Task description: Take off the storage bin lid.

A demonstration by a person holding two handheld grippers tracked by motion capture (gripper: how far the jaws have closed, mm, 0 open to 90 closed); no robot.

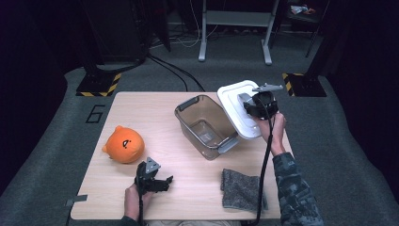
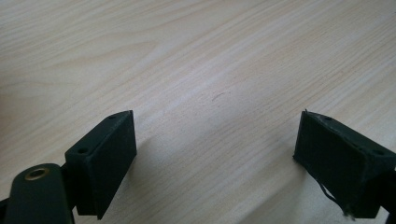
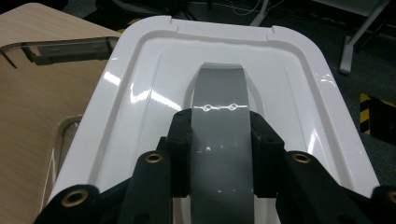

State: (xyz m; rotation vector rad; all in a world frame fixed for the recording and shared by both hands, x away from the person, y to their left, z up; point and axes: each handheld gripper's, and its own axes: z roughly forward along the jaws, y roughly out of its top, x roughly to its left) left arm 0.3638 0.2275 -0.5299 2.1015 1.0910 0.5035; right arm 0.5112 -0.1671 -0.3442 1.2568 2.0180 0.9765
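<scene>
A white lid (image 1: 231,100) with a grey handle (image 3: 219,86) hangs tilted at the table's far right, next to the clear plastic container (image 1: 204,126). My right gripper (image 1: 256,106) is shut on that handle. In the right gripper view its jaws (image 3: 223,133) press the handle from both sides, with the lid (image 3: 299,93) spread out beyond them. The container's rim (image 3: 65,46) shows at that view's upper left. My left gripper (image 1: 162,182) stands open low over the table's front, right of an orange plush toy (image 1: 123,145). Nothing but bare wood lies between its jaws (image 2: 215,120).
A folded grey cloth (image 1: 242,189) lies near the front right edge of the wooden table (image 1: 141,108). The container is open, with grey latches at its ends. Beyond the table are grey carpet, cables and stand legs.
</scene>
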